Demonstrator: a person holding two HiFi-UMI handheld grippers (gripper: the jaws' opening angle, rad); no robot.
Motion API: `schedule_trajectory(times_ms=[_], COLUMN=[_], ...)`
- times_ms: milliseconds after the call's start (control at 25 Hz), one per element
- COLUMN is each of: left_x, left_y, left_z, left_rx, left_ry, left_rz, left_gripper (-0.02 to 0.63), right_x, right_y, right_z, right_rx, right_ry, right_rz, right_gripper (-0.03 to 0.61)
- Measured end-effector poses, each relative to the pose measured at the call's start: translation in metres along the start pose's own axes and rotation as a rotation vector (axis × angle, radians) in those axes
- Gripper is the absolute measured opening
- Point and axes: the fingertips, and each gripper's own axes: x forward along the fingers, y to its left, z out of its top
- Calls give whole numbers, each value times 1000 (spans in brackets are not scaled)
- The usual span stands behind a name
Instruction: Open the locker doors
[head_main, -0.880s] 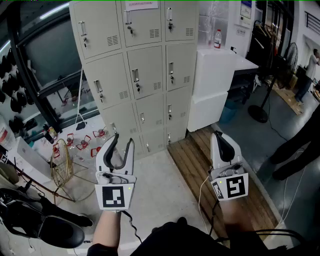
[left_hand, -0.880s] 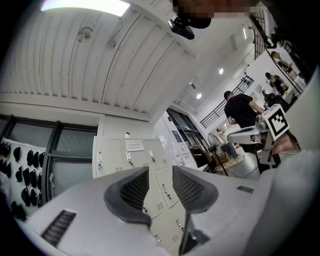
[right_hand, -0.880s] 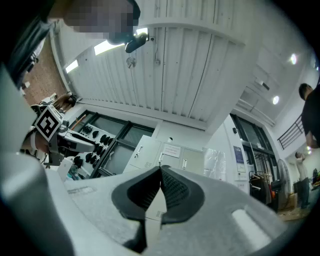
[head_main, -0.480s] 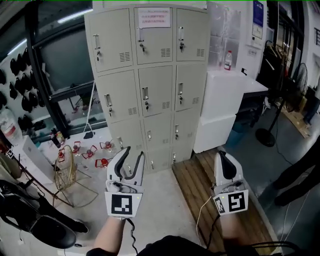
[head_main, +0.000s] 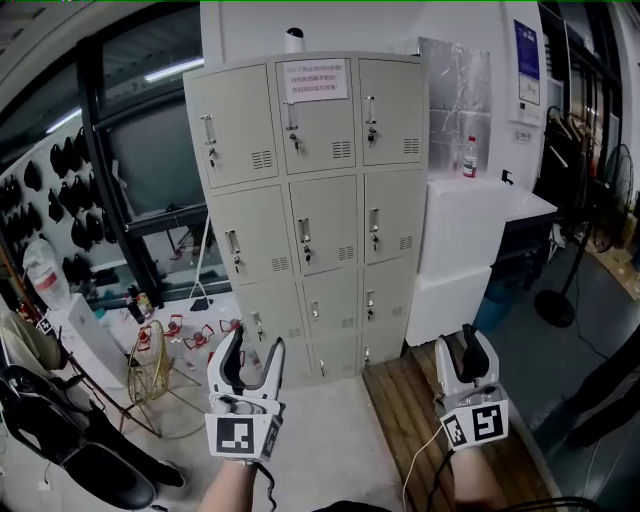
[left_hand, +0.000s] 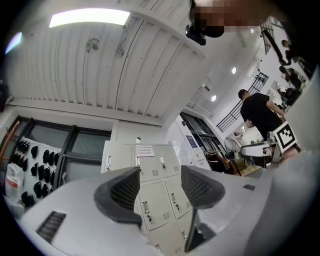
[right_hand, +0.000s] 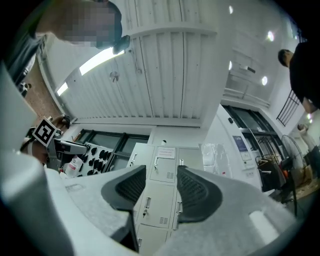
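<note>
Locker doors (head_main: 322, 225) fill the front of a tall pale-grey metal cabinet (head_main: 245, 230) that stands against the white wall, straight ahead of the person and well apart from both grippers. They sit in three columns and four rows, and every one is shut flush. Each door carries an upright metal handle near its left edge with a key lock just under it, and a small block of vent slots towards its lower right corner. A paper notice (head_main: 314, 80) with red print is stuck on the top middle door. A white box unit (head_main: 470, 240) with a bottle (head_main: 469, 158) on it stands just beside the cabinet's right side. The left gripper (head_main: 257, 340) and the right gripper (head_main: 470, 343) are held low in front of the cabinet, jaws spread wide, gripping nothing; each gripper view shows only the distant lockers through the gap
</note>
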Motion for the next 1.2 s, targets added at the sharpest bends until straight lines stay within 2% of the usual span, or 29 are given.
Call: schedule_trajectory(times_ms=[240,560,720,1200], left_x=[12,37,53,131], left_y=[-3,4,17,86], left_z=[-9,-27,-47,-95], left_rx=[25,39,20,-2], left_ry=[41,56,77,35], left_rz=[34,40,45,25], left_gripper=[256,256,256,256], right_x=[15,44,62,154], right_y=[-12,-20,-18,-13], right_z=[3,-16,-28,-64], right_rx=[-20,-17,-31,-82], right_ry=[-36,-18,-9,-6], right_rz=[27,38,41,-3], right_gripper=[183,183,183,183])
